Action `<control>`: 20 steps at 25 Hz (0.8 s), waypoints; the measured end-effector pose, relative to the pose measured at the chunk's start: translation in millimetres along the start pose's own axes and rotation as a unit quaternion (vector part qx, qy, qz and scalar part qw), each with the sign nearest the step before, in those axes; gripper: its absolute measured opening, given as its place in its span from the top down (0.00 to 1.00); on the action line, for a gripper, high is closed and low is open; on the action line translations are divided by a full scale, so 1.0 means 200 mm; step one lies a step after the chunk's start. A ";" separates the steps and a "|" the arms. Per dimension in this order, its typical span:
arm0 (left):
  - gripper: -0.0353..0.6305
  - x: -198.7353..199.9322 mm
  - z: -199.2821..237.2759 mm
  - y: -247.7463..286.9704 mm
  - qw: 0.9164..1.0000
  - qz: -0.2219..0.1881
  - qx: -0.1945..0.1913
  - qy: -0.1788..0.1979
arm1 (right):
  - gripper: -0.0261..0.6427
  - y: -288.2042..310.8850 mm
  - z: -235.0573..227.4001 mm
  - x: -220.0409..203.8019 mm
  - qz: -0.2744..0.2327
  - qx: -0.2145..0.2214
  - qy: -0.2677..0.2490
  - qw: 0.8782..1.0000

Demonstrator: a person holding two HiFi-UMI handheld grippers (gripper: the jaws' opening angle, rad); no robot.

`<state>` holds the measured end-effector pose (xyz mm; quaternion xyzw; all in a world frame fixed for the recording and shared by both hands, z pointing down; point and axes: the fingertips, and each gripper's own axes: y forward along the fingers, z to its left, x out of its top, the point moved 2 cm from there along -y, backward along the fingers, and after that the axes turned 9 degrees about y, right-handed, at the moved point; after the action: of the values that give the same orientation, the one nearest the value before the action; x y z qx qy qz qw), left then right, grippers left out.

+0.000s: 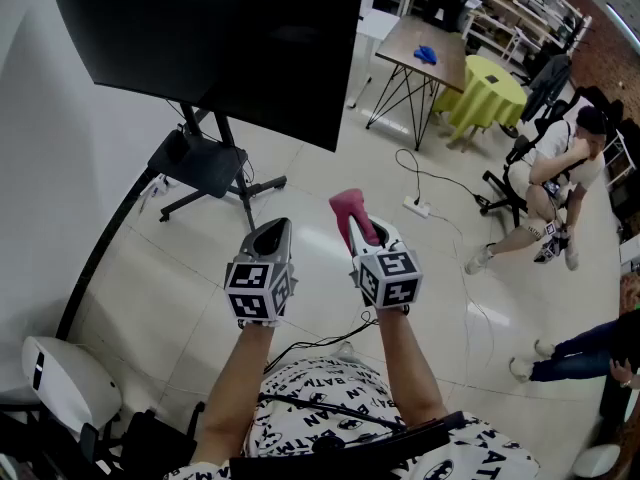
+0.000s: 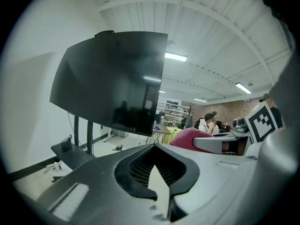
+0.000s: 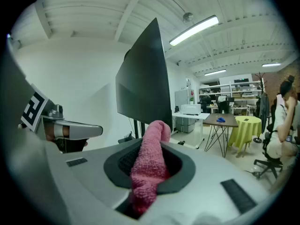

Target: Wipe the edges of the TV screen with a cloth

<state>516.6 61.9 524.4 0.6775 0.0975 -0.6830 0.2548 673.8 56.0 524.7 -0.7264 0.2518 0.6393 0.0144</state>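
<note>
Right gripper (image 1: 362, 236) clamps the pink cloth (image 1: 347, 206), left gripper (image 1: 272, 236) closed and empty; dragged along the TV screen (image 1: 220, 38) edge, upper left, the cloth may pull free.

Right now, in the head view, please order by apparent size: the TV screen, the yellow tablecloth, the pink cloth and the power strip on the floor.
1. TV screen
2. yellow tablecloth
3. pink cloth, nearest the camera, so it looks bigger than it really is
4. power strip
</note>
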 end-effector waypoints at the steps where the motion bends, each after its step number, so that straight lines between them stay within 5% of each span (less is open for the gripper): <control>1: 0.95 0.00 0.00 0.00 1.000 0.001 -0.001 0.000 | 0.87 0.00 0.00 0.00 -0.001 -0.001 0.001 1.000; 20: 0.95 0.02 0.13 0.10 1.000 -0.002 -0.009 0.000 | 0.87 0.19 -0.02 0.04 -0.005 -0.008 0.002 1.000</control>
<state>503.0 32.0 527.2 0.6751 0.1048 -0.6827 0.2591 664.2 19.1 528.7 -0.7292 0.2428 0.6397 0.0112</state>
